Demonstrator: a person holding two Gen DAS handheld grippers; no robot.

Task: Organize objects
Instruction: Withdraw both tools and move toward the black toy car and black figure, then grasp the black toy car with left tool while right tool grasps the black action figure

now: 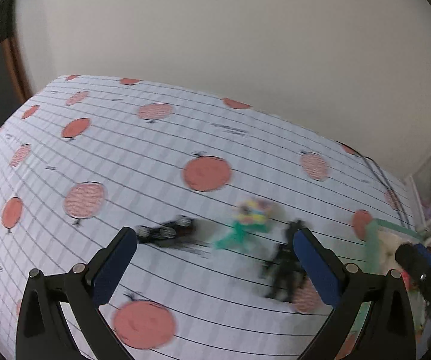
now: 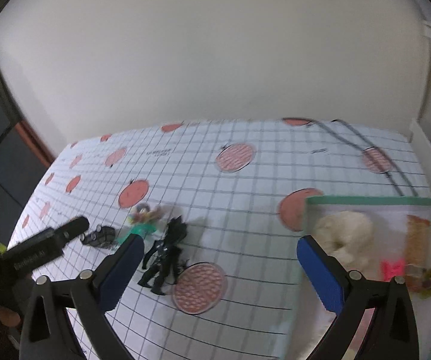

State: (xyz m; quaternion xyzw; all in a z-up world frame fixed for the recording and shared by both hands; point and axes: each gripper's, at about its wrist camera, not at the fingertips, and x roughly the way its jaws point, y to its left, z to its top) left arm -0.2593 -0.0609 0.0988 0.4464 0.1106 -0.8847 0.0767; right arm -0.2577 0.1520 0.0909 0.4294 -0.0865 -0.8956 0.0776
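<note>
A table under a white cloth [image 1: 161, 156] with a grid and red circles carries 3 toys in a loose row. Furthest left lies a small black car [image 1: 167, 231], blurred. Just right of it lies a green toy with a many-coloured top [image 1: 245, 225], too smeared to name further. Right of that sprawls a black figure [image 2: 164, 255], next to a hatched red circle. The left gripper [image 1: 214, 265] hangs above these toys with its jaws spread wide and nothing between them. Well to the right stands a green-rimmed box [image 2: 365, 200] holding a cream plush toy [image 2: 346, 237], an orange piece, something pink and something yellow-black. The right gripper [image 2: 220, 271] hovers by the box edge, jaws likewise wide and empty.
</note>
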